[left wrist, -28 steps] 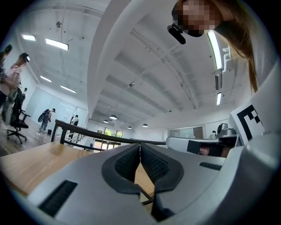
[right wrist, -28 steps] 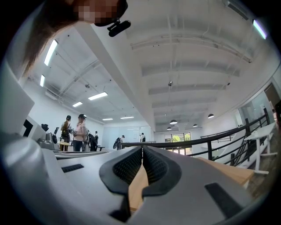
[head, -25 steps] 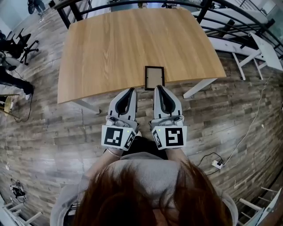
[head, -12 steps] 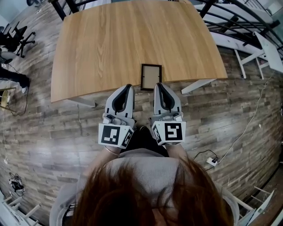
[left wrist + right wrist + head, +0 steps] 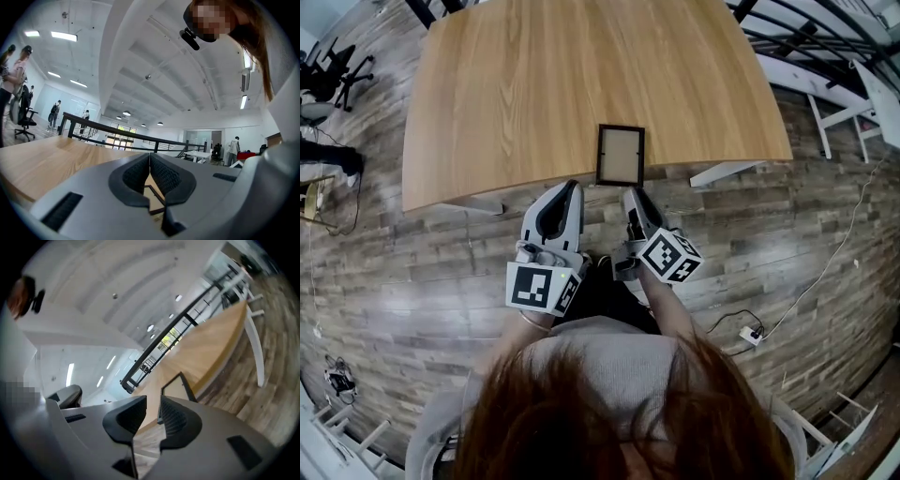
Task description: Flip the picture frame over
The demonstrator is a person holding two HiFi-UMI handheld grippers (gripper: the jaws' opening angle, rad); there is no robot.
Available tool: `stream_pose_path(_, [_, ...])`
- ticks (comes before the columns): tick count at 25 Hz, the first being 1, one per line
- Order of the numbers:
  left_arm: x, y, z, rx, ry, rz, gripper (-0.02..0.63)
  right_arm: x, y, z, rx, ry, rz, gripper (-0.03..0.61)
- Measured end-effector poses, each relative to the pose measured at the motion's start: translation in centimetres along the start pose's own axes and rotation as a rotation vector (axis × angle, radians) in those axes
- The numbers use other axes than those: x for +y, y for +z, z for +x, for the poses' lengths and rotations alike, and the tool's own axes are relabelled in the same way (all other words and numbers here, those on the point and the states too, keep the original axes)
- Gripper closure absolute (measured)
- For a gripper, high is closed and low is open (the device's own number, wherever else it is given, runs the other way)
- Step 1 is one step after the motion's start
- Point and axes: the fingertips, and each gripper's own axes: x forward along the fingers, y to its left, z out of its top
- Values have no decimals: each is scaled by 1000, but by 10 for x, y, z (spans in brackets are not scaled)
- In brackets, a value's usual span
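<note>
A pale wooden table [image 5: 534,94] stands on a grey-brown plank floor [image 5: 412,281]. Black office chairs [image 5: 333,75] sit far left, white table frames [image 5: 853,103] far right. A black railing [image 5: 117,133] runs beyond, under white ceiling strip lights [image 5: 63,36].

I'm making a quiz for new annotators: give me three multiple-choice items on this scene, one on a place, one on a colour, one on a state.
1. Where is the picture frame? A) on the floor B) flat on the table, by its near edge C) lifted in a claw
2. What colour is its border? A) white B) red C) black
3. How do the left claw's jaws stand? A) together, empty B) wide apart C) clamped on the frame
Answers: 1 B: the head view shows it lying on the wood. 2 C: its rim is dark against the tabletop. 3 A: the left gripper view shows the pads meeting.
</note>
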Motion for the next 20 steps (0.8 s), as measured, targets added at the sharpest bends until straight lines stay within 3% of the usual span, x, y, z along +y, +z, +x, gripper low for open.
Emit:
stream_pose_path(4, [2, -17, 1, 44, 7, -13, 606, -36, -29, 7, 14, 66, 292, 454])
stream_pose_path(8, [3, -28, 1, 73, 1, -14, 606, -60, -35, 16, -66, 116, 514, 416])
stream_pose_path(15, [8, -36, -8, 108, 12, -3, 606, -83, -25, 39, -176, 131, 688, 410])
stream_pose_path(20, [8, -39, -9, 123, 17, 5, 606, -91, -19, 51, -190, 132, 712, 410])
